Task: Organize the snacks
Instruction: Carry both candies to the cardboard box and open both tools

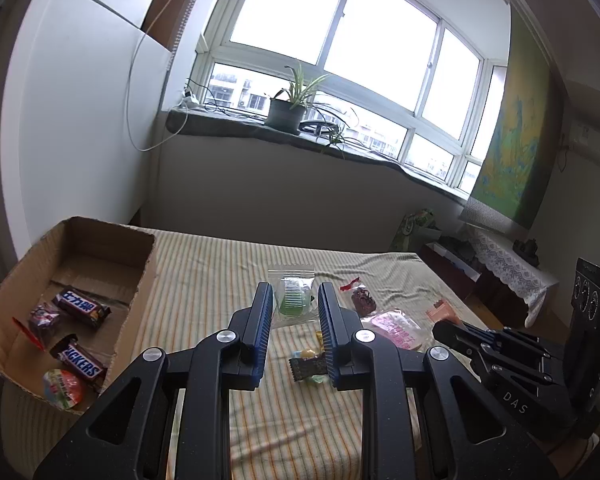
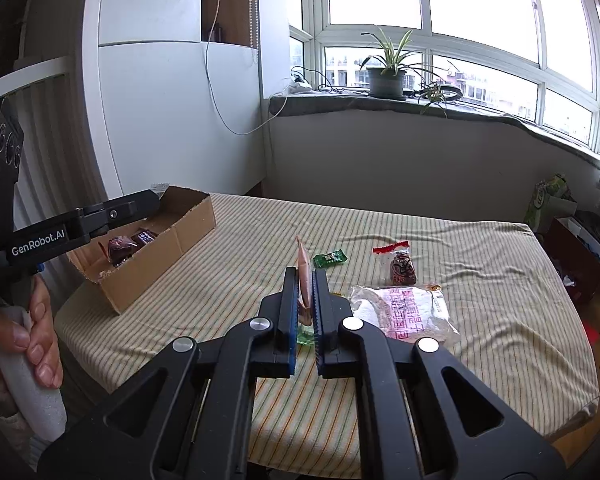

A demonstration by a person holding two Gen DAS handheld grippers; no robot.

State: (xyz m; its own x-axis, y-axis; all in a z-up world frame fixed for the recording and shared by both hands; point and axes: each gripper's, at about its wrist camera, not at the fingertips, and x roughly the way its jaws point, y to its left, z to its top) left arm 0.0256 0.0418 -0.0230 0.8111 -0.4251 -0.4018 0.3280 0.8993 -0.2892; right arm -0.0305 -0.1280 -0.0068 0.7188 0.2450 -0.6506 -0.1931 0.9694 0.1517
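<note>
At lower left of the left wrist view sits the cardboard box (image 1: 140,280) holding Snickers bars (image 1: 80,362). The left tool (image 1: 292,300) hangs spread apart and empty over the bed (image 1: 204,280) — the right tool (image 2: 306,280) is clamped on a pink packet (image 2: 303,268), frame centre.

snacks (image 2: 404,308) on bed, others in box (image 1: 100,248)

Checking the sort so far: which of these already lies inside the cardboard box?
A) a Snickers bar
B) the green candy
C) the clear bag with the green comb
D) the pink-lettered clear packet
A: a Snickers bar lies on the floor of the cardboard box; the other three are out on the striped cloth.
</note>
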